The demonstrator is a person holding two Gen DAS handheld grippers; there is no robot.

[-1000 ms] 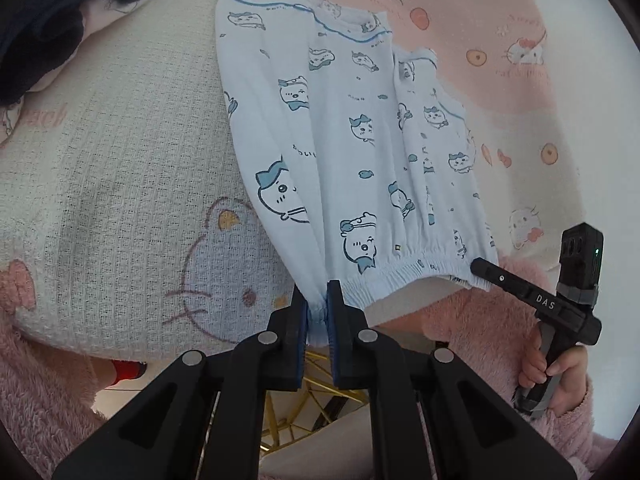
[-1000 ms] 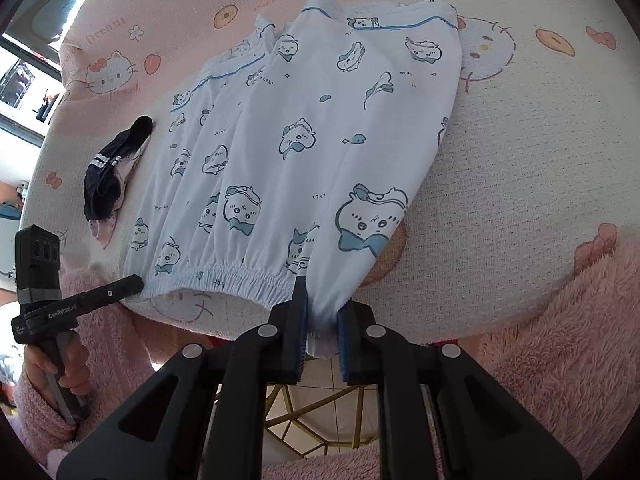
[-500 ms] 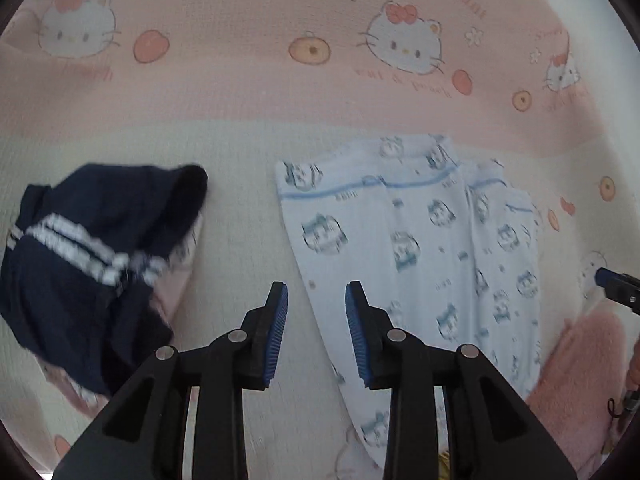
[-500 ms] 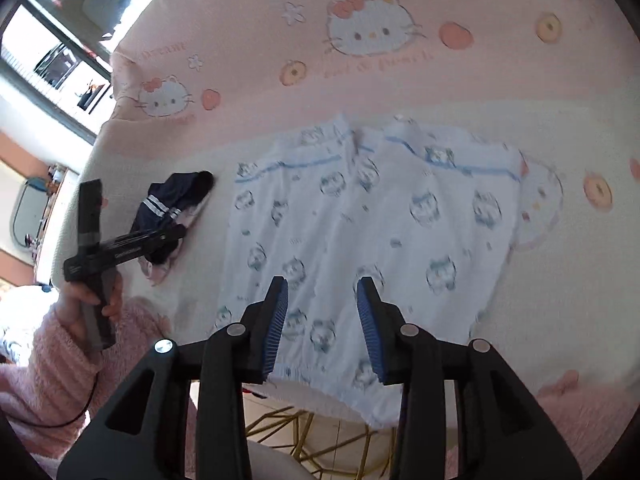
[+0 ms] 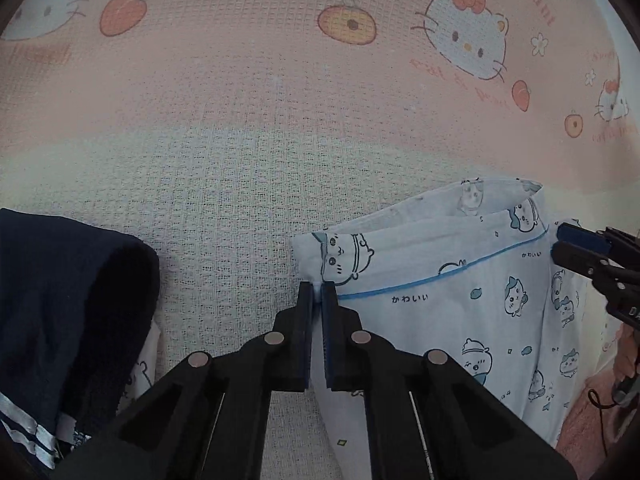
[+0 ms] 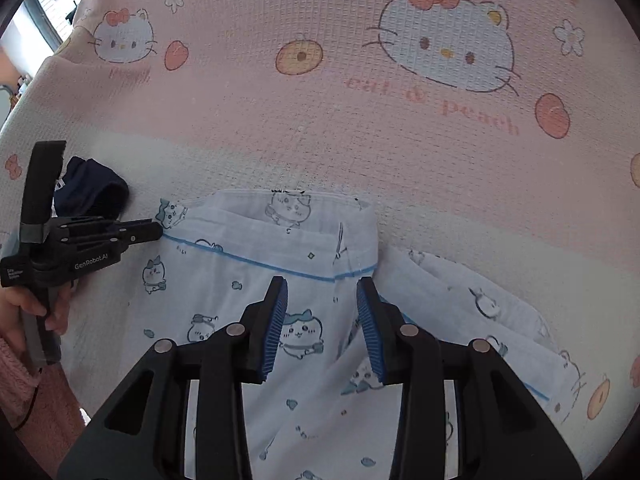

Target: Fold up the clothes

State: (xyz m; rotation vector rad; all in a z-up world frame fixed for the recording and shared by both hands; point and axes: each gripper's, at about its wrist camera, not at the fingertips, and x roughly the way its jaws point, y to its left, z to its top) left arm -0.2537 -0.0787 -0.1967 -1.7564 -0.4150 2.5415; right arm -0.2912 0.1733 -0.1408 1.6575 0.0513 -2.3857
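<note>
The printed garment point(image 6: 248, 280) lies flat on the blanket point(image 6: 320, 120). The dark garment point(image 5: 68, 300) lies on the same blanket, to the left of it and apart. The left gripper point(image 5: 319, 290) is at the printed garment's left corner. The right gripper point(image 6: 322, 312) is above its middle.

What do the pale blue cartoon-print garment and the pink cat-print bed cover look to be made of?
Pale blue cartoon-print garment: thin woven cloth, probably cotton, matte; it creases sharply and shows stitched blue piping. Pink cat-print bed cover: waffle-textured fabric, matte; a raised square grid shows across it.
</note>
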